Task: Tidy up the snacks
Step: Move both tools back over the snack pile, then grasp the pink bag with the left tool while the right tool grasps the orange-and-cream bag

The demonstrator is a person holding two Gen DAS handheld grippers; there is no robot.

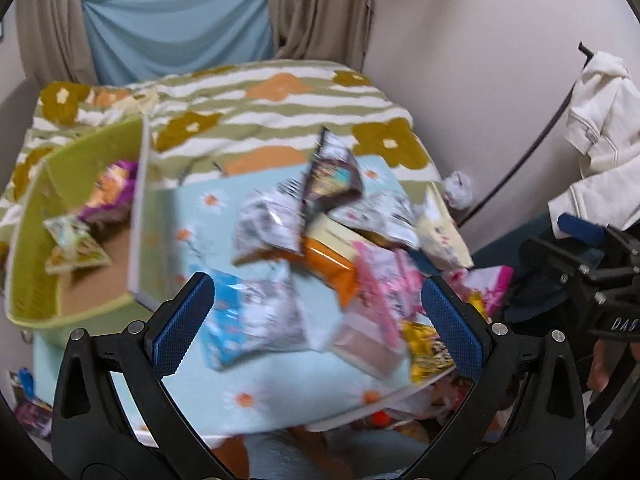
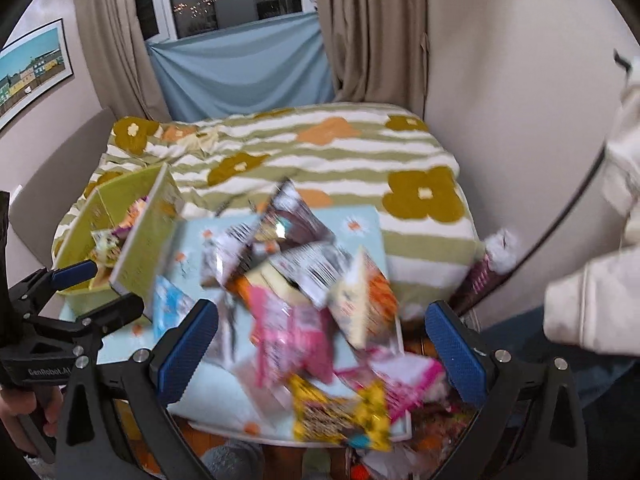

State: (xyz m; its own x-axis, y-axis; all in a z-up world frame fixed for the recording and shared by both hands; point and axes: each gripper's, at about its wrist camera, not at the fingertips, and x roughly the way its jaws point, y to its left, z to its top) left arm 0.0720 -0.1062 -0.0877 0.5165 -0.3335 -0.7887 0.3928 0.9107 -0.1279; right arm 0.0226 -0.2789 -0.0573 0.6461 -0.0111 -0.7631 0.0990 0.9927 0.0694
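The left gripper [image 1: 316, 324] has its blue fingers [image 1: 182, 320] spread wide and holds nothing; the right gripper [image 2: 322, 354] is wide open too, with nothing in it. Both hang over a messy pile of snacks [image 1: 332, 248] on a light blue flowered tray [image 1: 280, 396] that sits on a striped bed cover [image 1: 280, 120]. A green box [image 1: 80, 216] at about nine o'clock from the pile already has a purple packet [image 1: 110, 188] and a pale packet [image 1: 74, 248] inside. Only the right wrist view shows the framed picture of colored houses [image 2: 32, 72] on the wall at ten o'clock, and the words "GenRobot.AI" on the other gripper's body. Only the left wrist view shows the letters "DAS" at three o'clock. The packet writing is too blurry to read.
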